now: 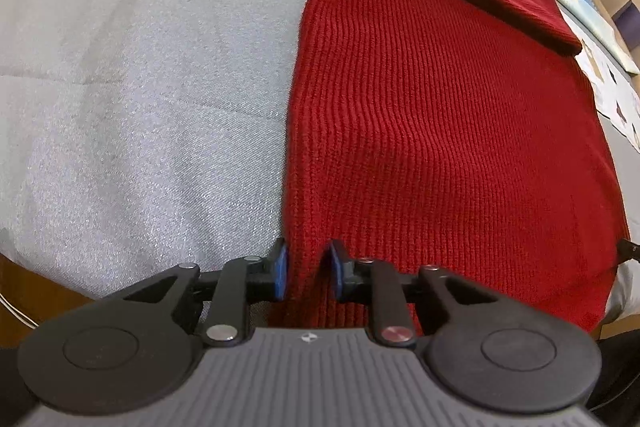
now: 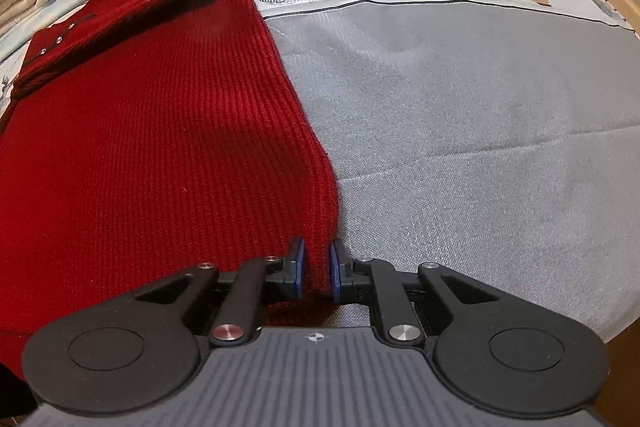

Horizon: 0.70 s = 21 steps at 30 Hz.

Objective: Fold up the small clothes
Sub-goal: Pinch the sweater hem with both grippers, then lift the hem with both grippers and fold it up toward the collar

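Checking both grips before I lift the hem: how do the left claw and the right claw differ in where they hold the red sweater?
The left claw pinches the red sweater at its near left corner; the right claw pinches the near right corner. The left claw's bite of knit looks wider than the right claw's. Both point steeply down, blue pads pressing the hem, over the grey cloth.

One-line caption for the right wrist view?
Right gripper pinches the near right corner of a red knit sweater lying on a grey cloth.
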{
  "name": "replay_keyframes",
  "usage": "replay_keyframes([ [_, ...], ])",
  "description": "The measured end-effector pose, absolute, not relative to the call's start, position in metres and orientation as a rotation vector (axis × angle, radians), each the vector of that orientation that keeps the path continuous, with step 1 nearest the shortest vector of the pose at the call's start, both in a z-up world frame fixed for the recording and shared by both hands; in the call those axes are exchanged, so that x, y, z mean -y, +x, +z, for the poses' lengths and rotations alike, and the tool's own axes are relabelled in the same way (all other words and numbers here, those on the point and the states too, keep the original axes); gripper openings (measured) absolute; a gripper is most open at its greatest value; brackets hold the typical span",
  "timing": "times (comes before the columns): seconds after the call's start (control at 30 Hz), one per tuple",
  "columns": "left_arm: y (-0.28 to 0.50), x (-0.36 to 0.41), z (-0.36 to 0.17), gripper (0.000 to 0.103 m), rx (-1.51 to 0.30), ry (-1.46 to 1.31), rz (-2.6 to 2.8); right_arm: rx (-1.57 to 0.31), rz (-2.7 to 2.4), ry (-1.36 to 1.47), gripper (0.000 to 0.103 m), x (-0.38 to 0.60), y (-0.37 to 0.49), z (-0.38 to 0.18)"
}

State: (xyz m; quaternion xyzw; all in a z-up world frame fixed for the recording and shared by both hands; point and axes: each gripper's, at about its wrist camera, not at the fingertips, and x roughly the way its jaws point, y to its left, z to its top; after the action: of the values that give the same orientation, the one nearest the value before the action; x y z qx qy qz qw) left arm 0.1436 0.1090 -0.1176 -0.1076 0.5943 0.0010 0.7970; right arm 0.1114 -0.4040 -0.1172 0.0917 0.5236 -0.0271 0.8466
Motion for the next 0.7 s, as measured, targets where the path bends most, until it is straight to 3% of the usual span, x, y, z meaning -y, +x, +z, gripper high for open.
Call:
replay_keyframes([
  [0.13, 0.141, -0.106, -0.113, 0.013, -1.245, -0.206, -0.009, -1.073, -0.053, 0.218, 0.009, 0.407, 0.11, -0.112],
  [0.7, 0.117, -0.097, -0.047, 0.011, -1.073, -0.22, -0.126, -0.815, 0.069, 0.435, 0.007, 0.433, 0.083, -0.041],
])
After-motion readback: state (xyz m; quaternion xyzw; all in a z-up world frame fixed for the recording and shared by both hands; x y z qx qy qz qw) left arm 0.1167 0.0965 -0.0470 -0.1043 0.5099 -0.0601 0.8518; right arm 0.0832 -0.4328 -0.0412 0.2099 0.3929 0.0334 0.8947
